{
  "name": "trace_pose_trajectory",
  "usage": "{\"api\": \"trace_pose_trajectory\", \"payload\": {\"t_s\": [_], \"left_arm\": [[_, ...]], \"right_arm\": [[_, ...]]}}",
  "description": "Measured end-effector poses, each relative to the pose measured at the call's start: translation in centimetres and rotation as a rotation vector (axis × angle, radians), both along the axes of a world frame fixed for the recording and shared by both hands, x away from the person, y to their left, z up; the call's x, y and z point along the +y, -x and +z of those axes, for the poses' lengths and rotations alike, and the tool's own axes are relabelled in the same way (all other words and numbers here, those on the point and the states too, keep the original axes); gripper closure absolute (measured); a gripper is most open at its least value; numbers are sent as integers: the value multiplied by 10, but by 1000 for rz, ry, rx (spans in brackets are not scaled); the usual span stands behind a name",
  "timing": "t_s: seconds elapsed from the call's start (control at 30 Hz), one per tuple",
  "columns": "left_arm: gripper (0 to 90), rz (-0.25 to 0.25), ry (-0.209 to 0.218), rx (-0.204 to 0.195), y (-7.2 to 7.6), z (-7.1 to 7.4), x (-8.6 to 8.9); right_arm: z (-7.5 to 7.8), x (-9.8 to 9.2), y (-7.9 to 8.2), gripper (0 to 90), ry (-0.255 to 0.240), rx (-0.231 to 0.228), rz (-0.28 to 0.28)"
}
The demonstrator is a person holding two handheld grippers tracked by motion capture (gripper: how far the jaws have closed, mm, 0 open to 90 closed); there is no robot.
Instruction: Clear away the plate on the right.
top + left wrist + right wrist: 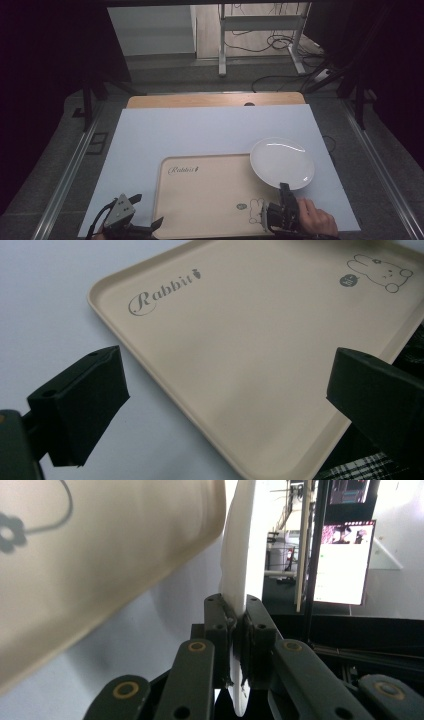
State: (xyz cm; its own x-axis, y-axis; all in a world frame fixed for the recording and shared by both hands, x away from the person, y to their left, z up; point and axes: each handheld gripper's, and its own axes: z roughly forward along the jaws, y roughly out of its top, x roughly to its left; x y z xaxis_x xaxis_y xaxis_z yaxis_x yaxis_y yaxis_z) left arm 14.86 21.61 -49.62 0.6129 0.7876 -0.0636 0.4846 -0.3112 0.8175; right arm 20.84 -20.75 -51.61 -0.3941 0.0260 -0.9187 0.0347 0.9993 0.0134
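A white round plate hovers over the beige tray's far right corner, held at its near rim by my right gripper. In the right gripper view the plate appears edge-on, pinched between the two black jaws of my right gripper. The tray bears "Rabbit" lettering and a rabbit drawing. My left gripper sits at the tray's near left corner, open. In the left gripper view the left gripper has its jaws spread wide over the tray, with nothing between them.
The tray lies on a pale blue mat over a wooden table. Beyond the table are a desk frame and floor cables. A lit monitor stands in the background of the right gripper view.
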Motion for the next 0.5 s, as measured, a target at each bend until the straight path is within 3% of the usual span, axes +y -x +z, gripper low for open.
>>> {"api": "trace_pose_trajectory", "payload": {"t_s": [0.07,0.2,0.27,0.5], "left_arm": [[30,0,0,0,0,0,0],[30,0,-2,0,0,0,0],[30,0,-2,0,0,0,0],[30,0,-2,1,0,0,0]], "right_arm": [[3,5,4,833,36,12,-27],[1,10,5,833,-3,14,37],[4,14,9,834,18,20,30],[2,29,16,833,-10,23,98]]}}
